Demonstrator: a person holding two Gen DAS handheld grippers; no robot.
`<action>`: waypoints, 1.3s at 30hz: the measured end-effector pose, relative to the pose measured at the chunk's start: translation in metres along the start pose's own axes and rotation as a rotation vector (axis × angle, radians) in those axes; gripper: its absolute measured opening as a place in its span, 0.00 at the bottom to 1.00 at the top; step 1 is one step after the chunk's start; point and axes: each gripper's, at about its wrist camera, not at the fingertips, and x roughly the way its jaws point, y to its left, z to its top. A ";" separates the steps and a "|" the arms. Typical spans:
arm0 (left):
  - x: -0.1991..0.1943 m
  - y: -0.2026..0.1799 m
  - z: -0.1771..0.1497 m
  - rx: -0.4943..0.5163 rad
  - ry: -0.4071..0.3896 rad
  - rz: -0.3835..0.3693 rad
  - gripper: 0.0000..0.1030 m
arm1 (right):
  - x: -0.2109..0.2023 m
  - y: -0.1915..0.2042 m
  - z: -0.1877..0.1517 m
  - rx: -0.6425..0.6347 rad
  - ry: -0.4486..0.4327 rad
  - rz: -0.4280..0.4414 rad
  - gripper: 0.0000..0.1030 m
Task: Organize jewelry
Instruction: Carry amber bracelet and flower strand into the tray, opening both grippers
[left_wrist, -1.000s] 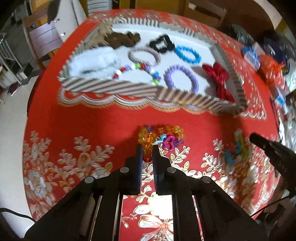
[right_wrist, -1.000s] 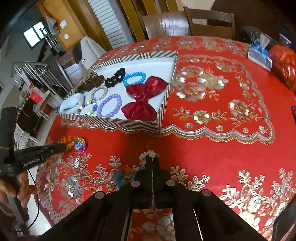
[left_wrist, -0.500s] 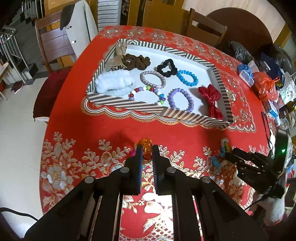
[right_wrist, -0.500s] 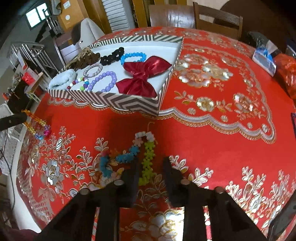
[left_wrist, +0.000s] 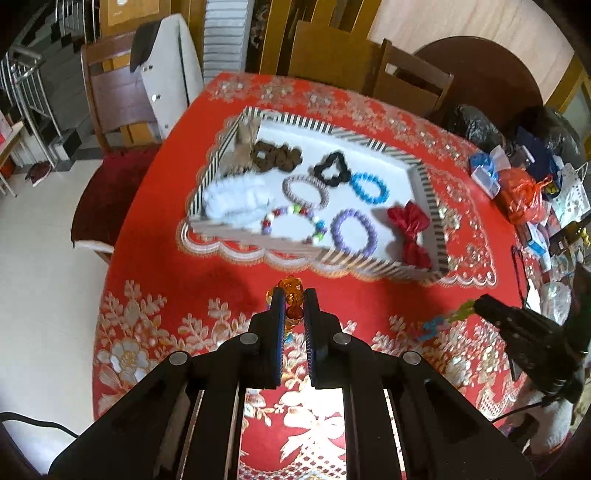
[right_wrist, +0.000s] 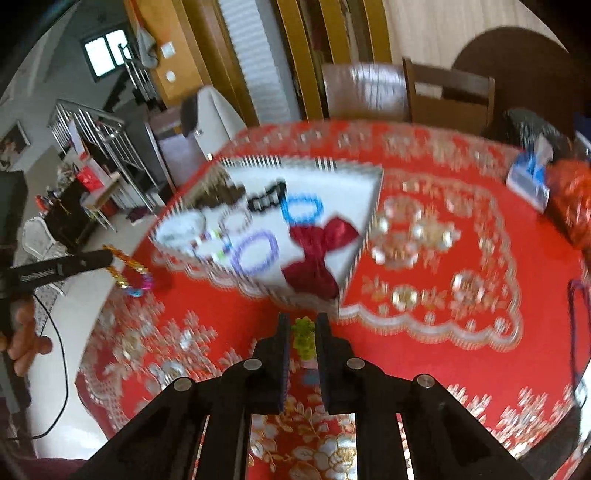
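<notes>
My left gripper (left_wrist: 293, 301) is shut on an orange and multicoloured bead bracelet (left_wrist: 291, 291) and holds it above the red tablecloth, short of the tray. In the right wrist view the same bracelet (right_wrist: 129, 273) hangs from the left gripper (right_wrist: 107, 256). My right gripper (right_wrist: 302, 325) is shut on a green and blue flower bracelet (right_wrist: 303, 338), lifted off the cloth; it also shows in the left wrist view (left_wrist: 443, 321). The striped tray (left_wrist: 430, 192) holds bracelets, scrunchies and a red bow (left_wrist: 410, 232).
A round table with a red flowered cloth (left_wrist: 177, 288). Wooden chairs (left_wrist: 122, 99) stand at the far and left sides. Bags and boxes (left_wrist: 517, 192) clutter the table's right side. The tray's far right corner (left_wrist: 388, 162) is bare white.
Both grippers have risen, each lifting its bracelet off the cloth. The right gripper, open half a second ago, has shut on the flower bracelet. The right view is blurred by motion.
</notes>
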 end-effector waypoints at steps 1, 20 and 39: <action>-0.002 -0.001 0.004 0.001 -0.007 -0.001 0.08 | -0.001 0.001 0.005 -0.004 -0.007 0.003 0.12; 0.026 -0.052 0.083 0.106 -0.003 -0.089 0.08 | 0.036 -0.009 0.124 -0.070 -0.044 -0.007 0.12; 0.139 -0.053 0.138 0.032 0.152 -0.174 0.08 | 0.174 -0.050 0.163 0.006 0.115 -0.105 0.12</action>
